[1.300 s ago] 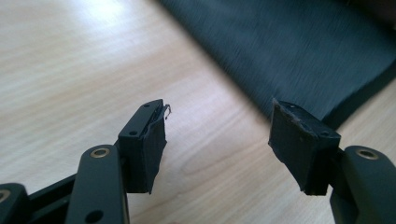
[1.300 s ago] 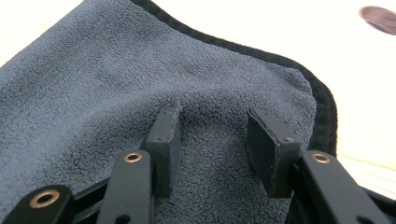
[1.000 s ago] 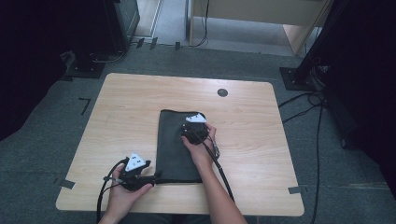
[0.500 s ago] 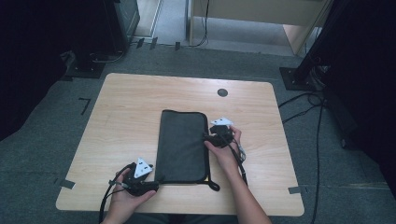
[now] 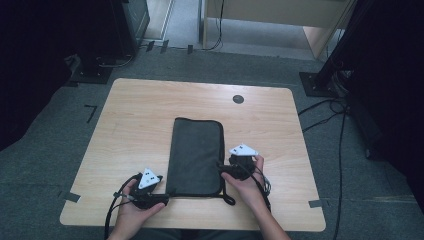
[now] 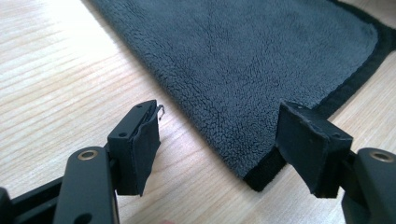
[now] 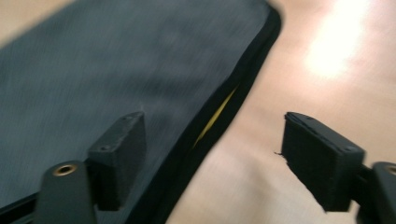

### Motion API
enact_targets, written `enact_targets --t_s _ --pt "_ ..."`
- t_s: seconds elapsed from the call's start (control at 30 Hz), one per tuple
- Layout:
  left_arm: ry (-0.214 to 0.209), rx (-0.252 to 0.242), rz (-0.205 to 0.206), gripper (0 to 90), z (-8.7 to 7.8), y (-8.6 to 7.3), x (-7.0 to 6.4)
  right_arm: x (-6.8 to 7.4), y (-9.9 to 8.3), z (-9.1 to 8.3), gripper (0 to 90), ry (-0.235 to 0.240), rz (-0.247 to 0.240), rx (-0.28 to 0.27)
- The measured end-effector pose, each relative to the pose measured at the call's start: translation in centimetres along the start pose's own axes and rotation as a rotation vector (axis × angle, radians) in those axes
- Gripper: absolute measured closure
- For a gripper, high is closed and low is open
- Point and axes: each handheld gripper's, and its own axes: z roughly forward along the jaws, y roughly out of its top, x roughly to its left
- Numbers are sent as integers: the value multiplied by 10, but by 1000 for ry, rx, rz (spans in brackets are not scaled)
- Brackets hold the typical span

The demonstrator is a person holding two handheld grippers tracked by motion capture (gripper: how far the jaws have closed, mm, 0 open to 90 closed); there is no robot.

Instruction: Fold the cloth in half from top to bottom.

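A dark grey towel [image 5: 196, 155] with a black hem lies folded in a long strip on the wooden table [image 5: 135, 115]. My left gripper [image 5: 162, 199] rests on the table at the towel's near left corner. In the left gripper view that corner of the towel [image 6: 261, 56] lies between the open jaws of the left gripper [image 6: 222, 121]. My right gripper [image 5: 223, 170] sits at the towel's right edge near its front end. It is open too, the right gripper [image 7: 212, 128] straddling the hem of the towel [image 7: 116, 70], where a yellow sliver [image 7: 217, 116] shows between the layers.
A small black round cap [image 5: 238, 99] is set in the table near its far edge. Cables [image 5: 112, 215] trail from both grippers over the front edge. Black stands [image 5: 320, 82] flank the table on the carpet.
My right gripper has come off the top of the towel, moving right and toward the front along its right edge. The left gripper has barely moved.
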Motion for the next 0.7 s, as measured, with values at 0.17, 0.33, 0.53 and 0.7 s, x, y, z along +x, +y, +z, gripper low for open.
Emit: enact_targets --t_s 0.17,0.33,0.53,0.7 --pt "1 15 0 315 1 -1 0 12 -23 -6 142 -7 -69 50" --pt "17 9 20 313 2 -2 -3 1 -32 -14 99 -2 -53 49" --pt "-13 7 10 310 1 -3 -1 -2 -32 -28 95 -2 -48 15" --pt "-66 5 6 281 0 -3 2 13 -33 -32 47 105 -58 7"
